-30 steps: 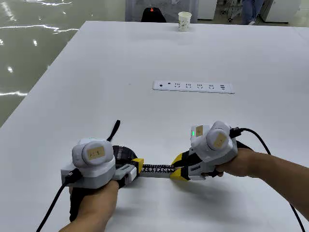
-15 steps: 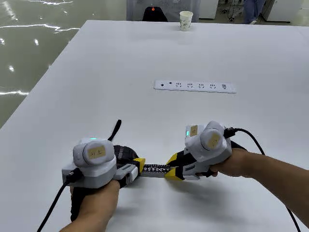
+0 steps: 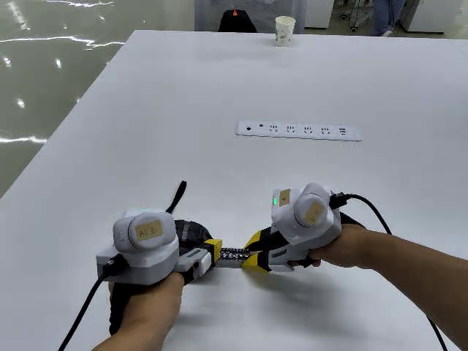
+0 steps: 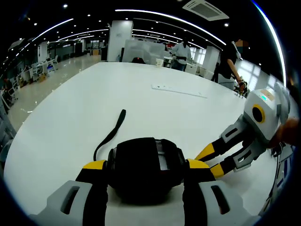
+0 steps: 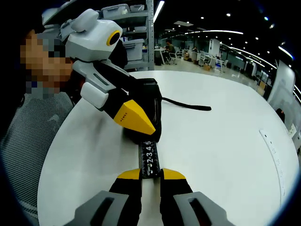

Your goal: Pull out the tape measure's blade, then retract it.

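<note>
As right fingers [image 5: 128, 181] pinch blade [image 5: 149, 157], table [image 3: 219, 88] spreads.

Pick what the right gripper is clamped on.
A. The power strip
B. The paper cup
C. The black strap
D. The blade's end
D: in the right gripper view, the right gripper has its jaws shut on the blade, which runs out of the case held by the left gripper.
</note>
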Demonstrator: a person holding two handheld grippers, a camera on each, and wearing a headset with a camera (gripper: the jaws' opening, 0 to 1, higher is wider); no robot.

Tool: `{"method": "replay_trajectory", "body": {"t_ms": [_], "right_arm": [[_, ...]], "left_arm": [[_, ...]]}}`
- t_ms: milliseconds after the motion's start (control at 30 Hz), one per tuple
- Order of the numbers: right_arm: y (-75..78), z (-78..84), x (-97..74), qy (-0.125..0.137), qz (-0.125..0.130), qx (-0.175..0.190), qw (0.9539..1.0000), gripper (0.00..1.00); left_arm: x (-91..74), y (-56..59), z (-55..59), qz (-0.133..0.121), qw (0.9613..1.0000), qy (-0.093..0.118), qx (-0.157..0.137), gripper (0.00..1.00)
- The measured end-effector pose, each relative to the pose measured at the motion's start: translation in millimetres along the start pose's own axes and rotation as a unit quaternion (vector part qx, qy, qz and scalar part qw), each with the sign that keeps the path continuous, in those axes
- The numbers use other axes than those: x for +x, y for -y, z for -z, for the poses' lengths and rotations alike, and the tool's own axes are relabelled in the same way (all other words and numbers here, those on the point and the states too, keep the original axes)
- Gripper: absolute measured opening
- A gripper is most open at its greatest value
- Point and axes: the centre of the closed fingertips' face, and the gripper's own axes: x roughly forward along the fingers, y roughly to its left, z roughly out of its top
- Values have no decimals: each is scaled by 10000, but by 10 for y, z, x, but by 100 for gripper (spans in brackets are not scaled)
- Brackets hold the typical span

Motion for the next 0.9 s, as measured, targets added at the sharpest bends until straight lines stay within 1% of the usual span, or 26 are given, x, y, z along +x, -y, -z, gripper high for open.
{"method": "replay_trajectory", "body": {"t_ms": [900], "right_arm": [[-22, -237, 242, 165, 0, -33, 9999, 11]], "left_arm": [[-2, -15, 2, 14, 10000, -13, -55, 60]]}}
